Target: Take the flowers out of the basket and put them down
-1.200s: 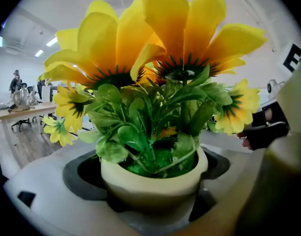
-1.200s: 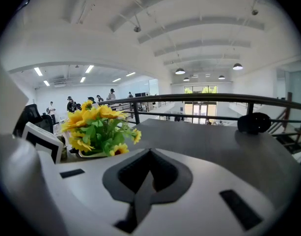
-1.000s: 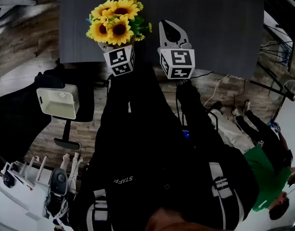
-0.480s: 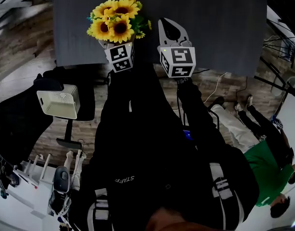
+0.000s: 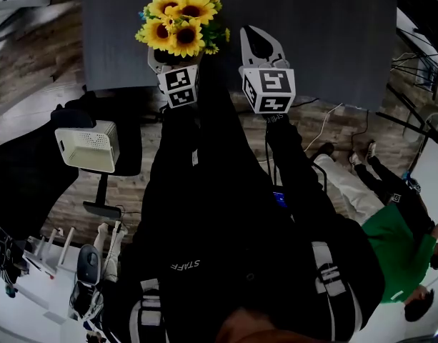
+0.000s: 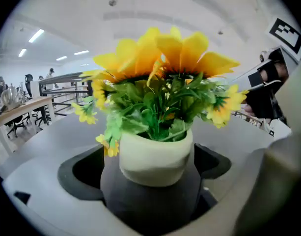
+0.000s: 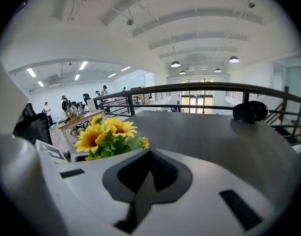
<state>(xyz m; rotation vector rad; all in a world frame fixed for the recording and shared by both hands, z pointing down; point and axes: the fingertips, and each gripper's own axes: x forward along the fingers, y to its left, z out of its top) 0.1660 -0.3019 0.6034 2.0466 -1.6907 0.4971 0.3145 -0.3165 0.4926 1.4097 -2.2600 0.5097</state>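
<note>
Since the left gripper (image 5: 174, 61) pinches the cream pot (image 6: 155, 154) only low on its rounded sides, the sunflower bunch (image 6: 162, 73) stands top-heavy above your grip. You hold it over the near edge of the grey table (image 5: 326, 41). How high it hangs over that table, the views do not tell.

The likeliest trouble is a tilt. The pot looks smooth and curved, so it may rock or slide between the dark pads if you lower it askew. Release it so close to the table's near edge and it may tip off towards you. Carry it further in over the table first.

The blooms look artificial:
- thin, bright yellow petals around dark centres
- stiff green leaves
- small yellow sprigs drooping past the pot's rim

They could snag the right gripper (image 5: 259, 45), which hangs just beside them over the same table edge. Its jaws are pressed together on nothing.

The table is flat and matt. A dark rounded object (image 7: 251, 111) sits near its far side, well clear of the flowers. Off the table to your left, the white basket (image 5: 86, 146), boxy with perforated walls, rests on a black chair (image 5: 26, 177).
</note>
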